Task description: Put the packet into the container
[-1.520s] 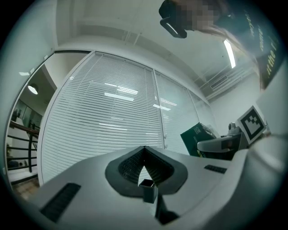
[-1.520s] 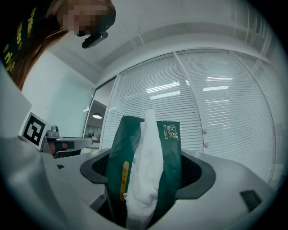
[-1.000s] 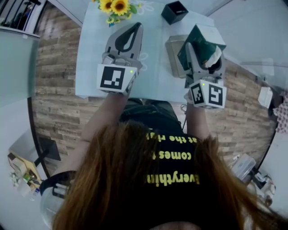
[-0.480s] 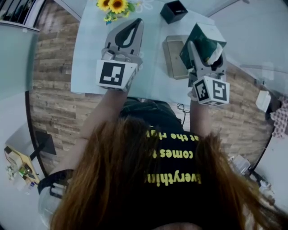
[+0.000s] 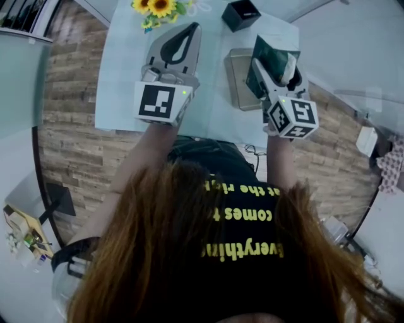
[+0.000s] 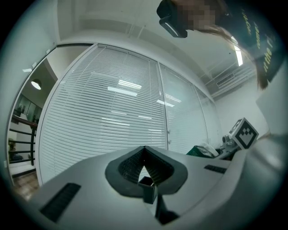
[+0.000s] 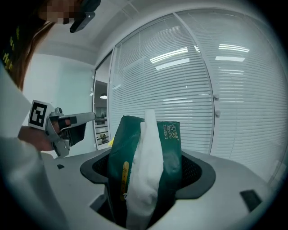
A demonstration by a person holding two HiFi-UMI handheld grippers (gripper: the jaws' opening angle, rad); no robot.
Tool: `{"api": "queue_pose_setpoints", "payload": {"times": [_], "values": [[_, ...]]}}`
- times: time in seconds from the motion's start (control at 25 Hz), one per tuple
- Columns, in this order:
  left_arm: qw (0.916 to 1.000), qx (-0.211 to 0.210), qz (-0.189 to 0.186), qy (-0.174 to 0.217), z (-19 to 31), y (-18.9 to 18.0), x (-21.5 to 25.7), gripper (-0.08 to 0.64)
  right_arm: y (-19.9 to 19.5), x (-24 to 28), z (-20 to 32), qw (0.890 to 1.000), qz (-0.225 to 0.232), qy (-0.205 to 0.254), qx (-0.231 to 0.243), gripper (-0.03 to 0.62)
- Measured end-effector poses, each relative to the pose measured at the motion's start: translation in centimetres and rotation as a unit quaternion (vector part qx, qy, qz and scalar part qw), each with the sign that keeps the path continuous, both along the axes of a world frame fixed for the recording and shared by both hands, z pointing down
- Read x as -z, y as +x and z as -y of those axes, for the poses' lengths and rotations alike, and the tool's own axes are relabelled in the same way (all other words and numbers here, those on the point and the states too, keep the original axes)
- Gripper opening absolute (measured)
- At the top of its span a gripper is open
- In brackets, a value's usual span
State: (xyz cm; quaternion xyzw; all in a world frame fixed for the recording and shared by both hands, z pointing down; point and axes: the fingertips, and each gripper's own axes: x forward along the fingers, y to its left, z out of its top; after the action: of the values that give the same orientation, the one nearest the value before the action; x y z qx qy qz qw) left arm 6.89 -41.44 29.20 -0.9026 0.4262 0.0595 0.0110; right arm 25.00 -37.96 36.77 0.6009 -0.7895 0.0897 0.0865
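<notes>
While clenched between the jaws of the right gripper: green plastic tissue packet with white sheet protruding, seemingly above right part of shallow grey rectangular metal container. Advisable: centre over container, lower flat, then release. Left gripper: jaws pressed together, empty

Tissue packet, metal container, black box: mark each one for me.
tissue packet (image 7: pixel 168 152): right gripper view, green wrapper right of its white tissue.
metal container (image 5: pixel 237 82): head view, bare floor left of the packet.
black box (image 5: pixel 240 14): head view, its open top.
</notes>
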Motion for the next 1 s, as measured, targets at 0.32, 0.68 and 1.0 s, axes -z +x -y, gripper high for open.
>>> {"api": "queue_pose_setpoints", "payload": {"times": [0.32, 0.68, 1.0], "values": [[1.0000, 0.009, 0.002, -0.002, -0.1, 0.2, -0.2, 0.002, -0.2, -4.3, 1.0, 0.995, -0.009, -0.095, 0.027, 0.400], [0.9999, 0.015, 0.002, -0.003, -0.1, -0.2, -0.3, 0.002, -0.1, -7.4, 0.7, 0.987, -0.023, -0.157, 0.028, 0.400], [0.9999, 0.017, 0.002, -0.002, 0.0, -0.3, -0.2, 0.002, 0.1, -9.5, 0.4, 0.980, 0.003, -0.199, 0.023, 0.400]]}}
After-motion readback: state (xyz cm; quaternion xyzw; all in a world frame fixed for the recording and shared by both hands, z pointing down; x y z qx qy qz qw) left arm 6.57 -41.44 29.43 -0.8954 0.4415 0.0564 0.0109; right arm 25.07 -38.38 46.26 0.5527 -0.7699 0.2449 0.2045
